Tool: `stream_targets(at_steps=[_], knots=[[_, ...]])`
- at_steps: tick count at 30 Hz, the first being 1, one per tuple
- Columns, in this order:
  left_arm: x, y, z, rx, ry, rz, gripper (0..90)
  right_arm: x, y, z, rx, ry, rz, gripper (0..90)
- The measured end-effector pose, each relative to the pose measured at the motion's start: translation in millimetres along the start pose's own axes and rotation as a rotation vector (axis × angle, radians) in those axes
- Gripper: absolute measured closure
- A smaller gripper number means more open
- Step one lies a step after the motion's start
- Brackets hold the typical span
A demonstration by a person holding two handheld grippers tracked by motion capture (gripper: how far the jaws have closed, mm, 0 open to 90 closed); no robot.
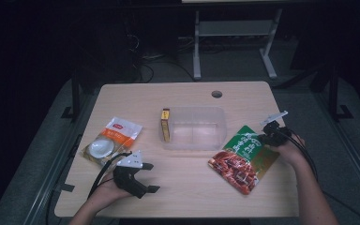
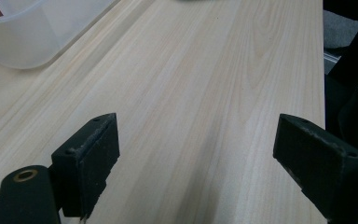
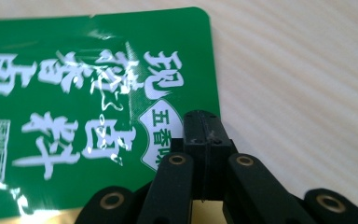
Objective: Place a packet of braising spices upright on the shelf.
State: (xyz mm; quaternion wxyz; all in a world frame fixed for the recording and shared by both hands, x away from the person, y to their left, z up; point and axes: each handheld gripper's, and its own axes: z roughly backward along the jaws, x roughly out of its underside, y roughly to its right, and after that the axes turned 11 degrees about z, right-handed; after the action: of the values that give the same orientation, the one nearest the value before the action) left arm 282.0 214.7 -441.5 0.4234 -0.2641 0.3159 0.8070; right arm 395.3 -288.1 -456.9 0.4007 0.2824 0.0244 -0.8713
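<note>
A green and red food packet (image 1: 243, 157) lies at the right of the table, its green end with white lettering (image 3: 88, 102) toward my right gripper (image 1: 266, 139). The right gripper (image 3: 204, 128) has its jaws pressed together at the packet's side edge, which runs in between them. My left gripper (image 1: 151, 177) rests near the front left of the table, jaws wide apart with nothing but bare wood between them (image 2: 196, 154).
A clear plastic container (image 1: 194, 146) stands mid-table, its corner also in the left gripper view (image 2: 32, 42). A small yellow box (image 1: 165, 124) stands against its left wall. An orange and white packet (image 1: 112, 138) lies at the left. A round hole (image 1: 216, 93) marks the far edge.
</note>
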Motion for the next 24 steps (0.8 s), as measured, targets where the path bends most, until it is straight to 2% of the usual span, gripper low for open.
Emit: stream_targets(at_steps=[7,12,15,22,24], knots=[[-0.4,1.5,-0.3,0.002,-0.005,-0.003,13.9,10.0,-18.2,11.0,-0.039,0.010,0.025,90.0],[0.2,2.0,-1.0,0.004,0.006,0.005,13.9,15.5,-34.7,18.5,-0.091,0.021,0.031,90.0],[0.0,1.5,-0.7,0.001,0.003,-0.002,13.9,15.1,-45.3,21.9,-0.115,0.013,0.057,90.0],[0.0,2.7,0.4,0.000,0.004,-0.009,13.9,12.5,-69.1,25.4,-0.181,0.037,0.097,90.0],[-0.1,2.6,0.9,-0.001,0.004,-0.009,13.9,8.7,-81.3,26.2,-0.219,0.041,0.127,90.0]])
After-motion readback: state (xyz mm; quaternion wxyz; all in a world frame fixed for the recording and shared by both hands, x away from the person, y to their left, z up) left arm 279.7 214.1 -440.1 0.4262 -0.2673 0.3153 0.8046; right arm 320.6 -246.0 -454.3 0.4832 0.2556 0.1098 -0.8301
